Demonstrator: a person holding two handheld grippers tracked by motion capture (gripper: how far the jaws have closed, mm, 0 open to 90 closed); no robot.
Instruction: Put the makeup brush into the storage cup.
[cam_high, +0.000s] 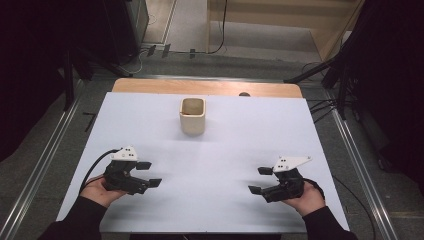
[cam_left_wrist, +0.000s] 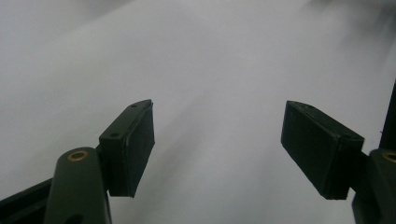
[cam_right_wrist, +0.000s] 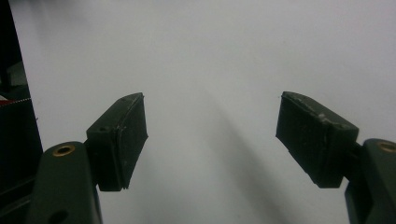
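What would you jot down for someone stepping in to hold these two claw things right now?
Left gripper: jaws open, holding nothing, low over the white table near its left front.
Right gripper: jaws open, holding nothing, near the right front.
Beige cup: upright, far centre of the table, apart from both grippers.
Done: nothing visibly handled.
Left: probably reach forward to the cup, the nearest thing to the grippers.
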